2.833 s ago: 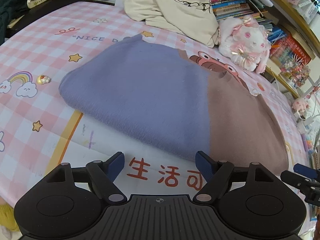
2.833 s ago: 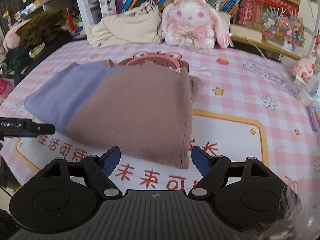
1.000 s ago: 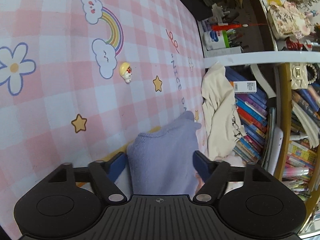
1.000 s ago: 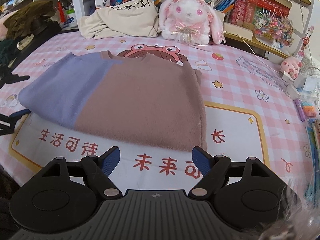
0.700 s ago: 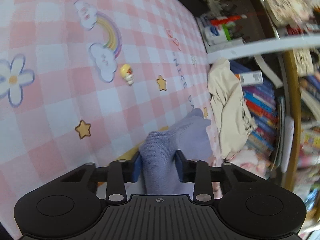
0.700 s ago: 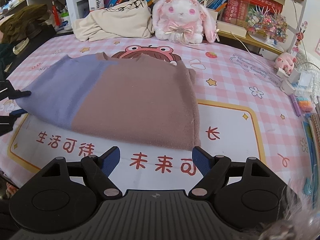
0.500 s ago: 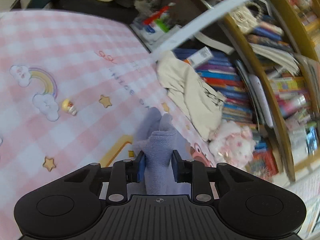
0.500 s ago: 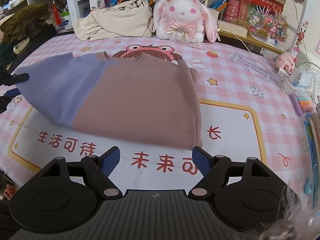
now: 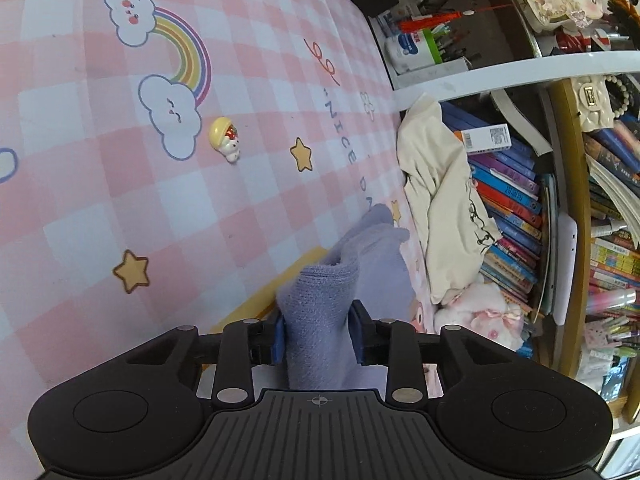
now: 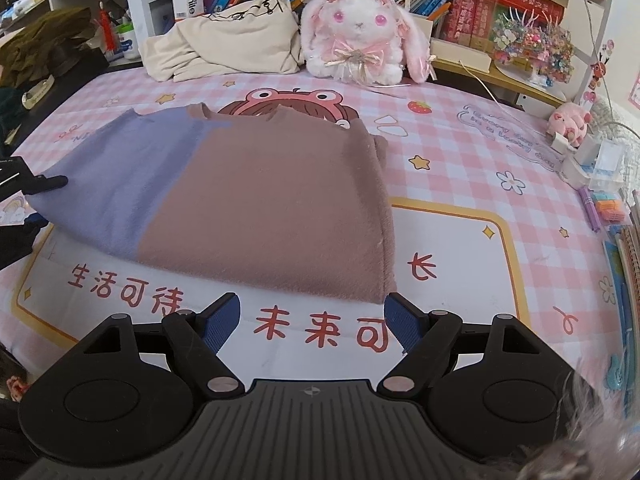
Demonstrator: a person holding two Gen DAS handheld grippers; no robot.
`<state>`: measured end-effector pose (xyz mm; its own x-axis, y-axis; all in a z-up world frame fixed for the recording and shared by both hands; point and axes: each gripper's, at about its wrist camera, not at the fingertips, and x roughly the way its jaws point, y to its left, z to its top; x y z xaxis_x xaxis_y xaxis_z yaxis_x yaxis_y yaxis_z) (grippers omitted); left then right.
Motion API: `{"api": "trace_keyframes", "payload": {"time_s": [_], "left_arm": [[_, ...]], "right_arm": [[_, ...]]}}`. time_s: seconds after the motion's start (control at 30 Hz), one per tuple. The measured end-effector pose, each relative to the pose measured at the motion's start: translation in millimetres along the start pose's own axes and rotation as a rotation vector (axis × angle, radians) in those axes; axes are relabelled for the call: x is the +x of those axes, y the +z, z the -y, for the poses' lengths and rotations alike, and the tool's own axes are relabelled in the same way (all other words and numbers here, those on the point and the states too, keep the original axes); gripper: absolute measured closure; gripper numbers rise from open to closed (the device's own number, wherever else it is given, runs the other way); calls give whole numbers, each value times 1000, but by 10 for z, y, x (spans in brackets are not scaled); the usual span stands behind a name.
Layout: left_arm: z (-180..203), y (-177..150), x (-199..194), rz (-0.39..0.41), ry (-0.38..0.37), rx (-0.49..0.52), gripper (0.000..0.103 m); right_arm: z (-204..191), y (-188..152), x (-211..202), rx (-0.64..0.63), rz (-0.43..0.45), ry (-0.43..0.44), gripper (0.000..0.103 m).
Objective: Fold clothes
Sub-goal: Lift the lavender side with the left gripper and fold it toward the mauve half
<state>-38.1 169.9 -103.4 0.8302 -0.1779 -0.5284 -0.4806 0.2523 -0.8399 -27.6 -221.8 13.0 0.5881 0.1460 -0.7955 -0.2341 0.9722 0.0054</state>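
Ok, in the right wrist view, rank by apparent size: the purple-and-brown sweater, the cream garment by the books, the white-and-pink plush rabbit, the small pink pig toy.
1. Purple-and-brown sweater
2. Cream garment and white-and-pink plush rabbit: look alike in size, so unranked
3. Small pink pig toy

Sweater [image 10: 248,200]: soft knit, matt, slightly fuzzy nap, lilac and brown panels. Bunched lilac end [image 9: 320,308] shows ribbed knit texture between the left tongs [image 9: 319,334], jaws opening.
Tongs bodies: matt black plastic, ribbed front plate, small bare-metal pivot pins; blue pads [image 10: 219,326] look rubbery, finely textured.
Tabletop cover [image 10: 460,168]: smooth printed sheet, pink check, faint sheen.
Cream garment [image 10: 228,50], upper left: matt woven cloth, creased.
Plush rabbit [image 10: 360,36]: fluffy pile, satin-look bow.
Small figurine [image 9: 226,139]: glossy.
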Motion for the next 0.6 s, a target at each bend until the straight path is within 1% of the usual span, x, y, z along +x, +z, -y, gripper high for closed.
{"api": "trace_keyframes", "payload": {"time_s": [0.13, 0.23, 0.37, 0.47, 0.6], "left_arm": [[-9, 8, 22, 6, -13, -1, 73], [-2, 1, 31, 8, -18, 23, 75], [0, 11, 32, 2, -9, 57, 83], [-18, 24, 19, -10, -12, 72, 86], [-12, 32, -13, -20, -14, 98, 87]], "right_arm": [[43, 10, 10, 26, -3, -1, 25], [65, 14, 16, 35, -7, -3, 25], [76, 5, 18, 38, -9, -4, 23], [78, -3, 23, 37, -12, -2, 23], [82, -17, 34, 45, -16, 2, 22]]}}
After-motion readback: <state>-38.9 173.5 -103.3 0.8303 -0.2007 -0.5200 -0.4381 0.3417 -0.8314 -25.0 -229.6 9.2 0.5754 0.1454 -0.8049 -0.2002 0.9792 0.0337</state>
